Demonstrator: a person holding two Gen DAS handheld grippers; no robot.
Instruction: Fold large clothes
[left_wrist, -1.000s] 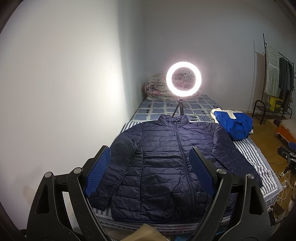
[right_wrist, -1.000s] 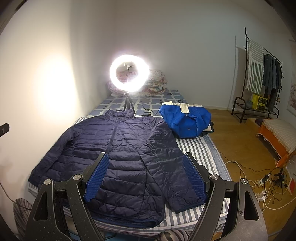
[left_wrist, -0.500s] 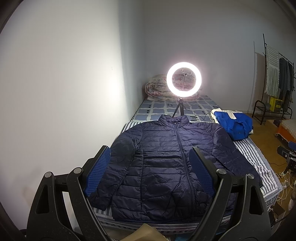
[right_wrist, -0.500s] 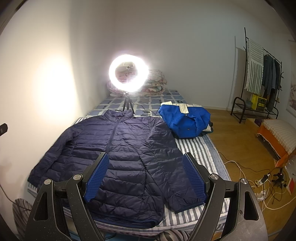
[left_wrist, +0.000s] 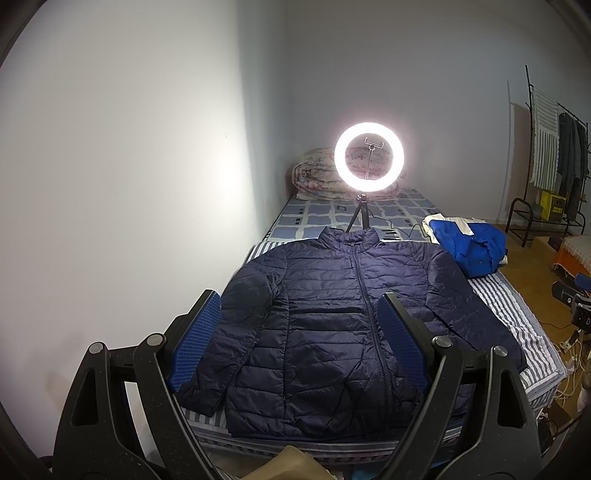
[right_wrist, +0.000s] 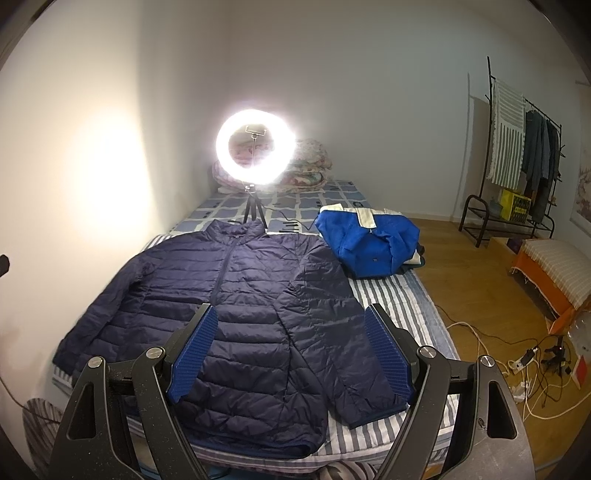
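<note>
A dark navy quilted puffer jacket lies flat, front up and zipped, on the striped bed, collar at the far end and both sleeves spread down its sides. It also shows in the right wrist view. My left gripper is open and empty, held above the near end of the bed over the jacket's lower half. My right gripper is open and empty, held above the jacket's right sleeve and hem. Neither touches the cloth.
A lit ring light on a tripod stands on the bed behind the collar. A folded blue garment lies at the bed's right edge. A rolled quilt lies at the far end. A white wall runs along the left. A clothes rack, orange seat and floor cables are at the right.
</note>
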